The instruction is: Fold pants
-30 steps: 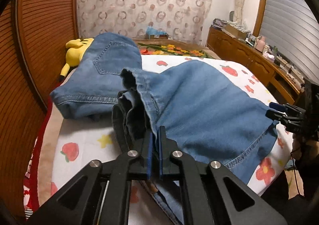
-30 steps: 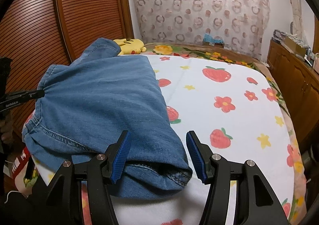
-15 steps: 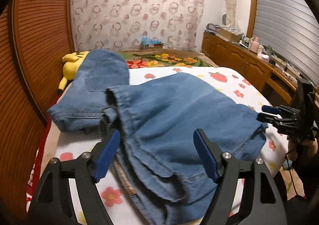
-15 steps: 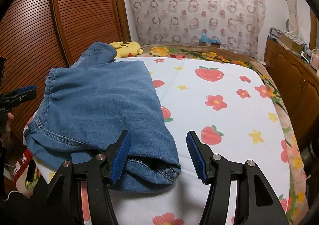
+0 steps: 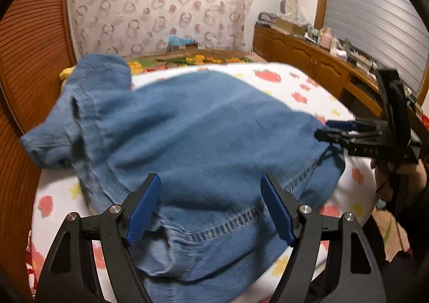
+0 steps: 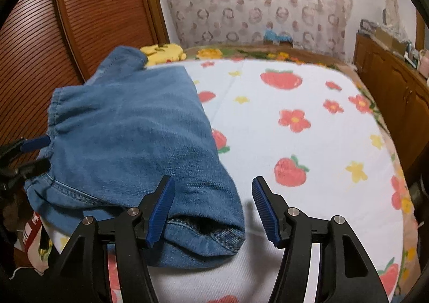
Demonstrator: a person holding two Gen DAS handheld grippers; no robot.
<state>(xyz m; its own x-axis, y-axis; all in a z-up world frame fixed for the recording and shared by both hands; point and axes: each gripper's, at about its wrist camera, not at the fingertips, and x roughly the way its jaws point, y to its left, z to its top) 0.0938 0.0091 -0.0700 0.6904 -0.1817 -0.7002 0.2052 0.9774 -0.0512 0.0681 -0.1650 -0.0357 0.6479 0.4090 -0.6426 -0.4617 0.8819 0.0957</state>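
Observation:
Blue denim pants [image 5: 203,128] lie folded over on the strawberry-print bed sheet [image 5: 303,85]. My left gripper [image 5: 210,185] hovers open over the near hem, and its pads touch no cloth. In the right wrist view the pants [image 6: 134,128] fill the left half of the bed. My right gripper [image 6: 213,185] stands open above their near corner, its left finger over the denim and its right finger over bare sheet [image 6: 308,147]. Each gripper also shows in the other's view: the right gripper [image 5: 325,130] at the pants' right edge, the left gripper [image 6: 44,152] at their left edge.
A yellow plush toy [image 6: 163,52] lies at the head of the bed behind the pants. A slatted wooden wardrobe [image 6: 88,10] runs along the left side. A wooden dresser [image 5: 316,61] with clutter stands along the right wall. A hand [image 5: 402,176] holds the right gripper.
My left gripper has let go of the denim fold, opened wide and shifted along the near edge. The pants have settled flatter. My right gripper stays open in about the same place.

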